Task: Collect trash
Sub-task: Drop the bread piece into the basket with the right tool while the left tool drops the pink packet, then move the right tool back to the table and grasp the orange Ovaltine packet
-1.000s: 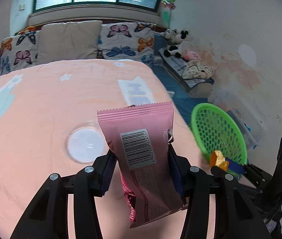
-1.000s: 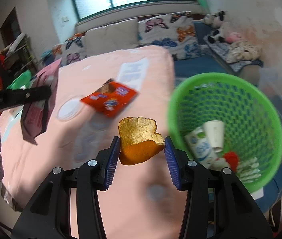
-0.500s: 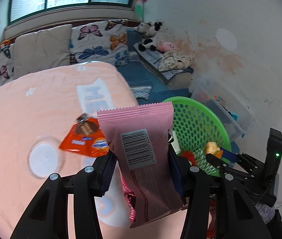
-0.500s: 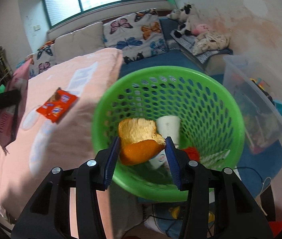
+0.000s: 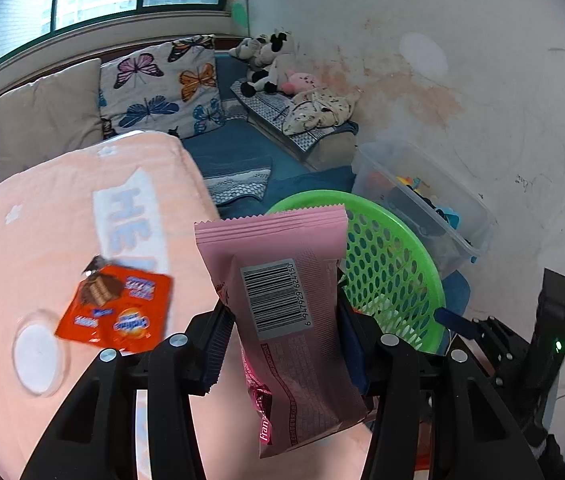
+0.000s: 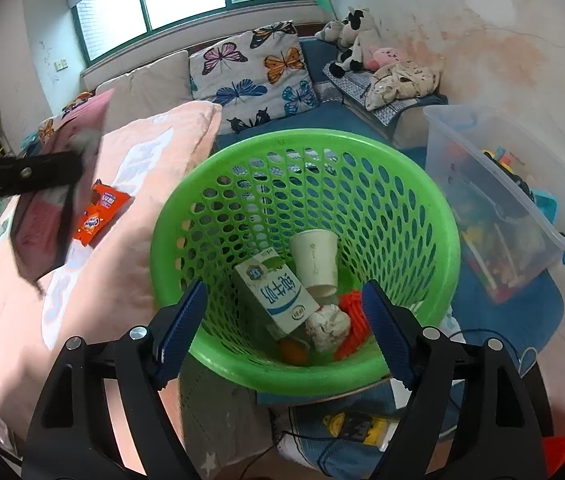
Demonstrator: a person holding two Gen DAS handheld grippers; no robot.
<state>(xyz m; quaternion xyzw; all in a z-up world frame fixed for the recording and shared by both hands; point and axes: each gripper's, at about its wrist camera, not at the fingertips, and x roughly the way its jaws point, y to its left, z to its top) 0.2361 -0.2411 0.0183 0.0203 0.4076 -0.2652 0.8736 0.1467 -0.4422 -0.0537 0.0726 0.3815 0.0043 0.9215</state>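
Now my right gripper [image 6: 284,312] hangs over the green basket [image 6: 434,196], jaws just sprung apart with nothing between them. My left gripper [image 5: 282,330] clamps the pink wrapper [image 5: 282,300] left of the basket, near the pink bed [image 5: 42,208].

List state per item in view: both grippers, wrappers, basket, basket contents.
left gripper: shut on pink wrapper
pink wrapper: held upright between the fingers
right gripper: open, has just been opening, nothing between the fingers
green basket: upright, partly filled
orange peel: lying at basket bottom
milk carton: lying tilted in basket
paper cup: tipped, in basket
orange wrapper: lying flat on pink bedcover
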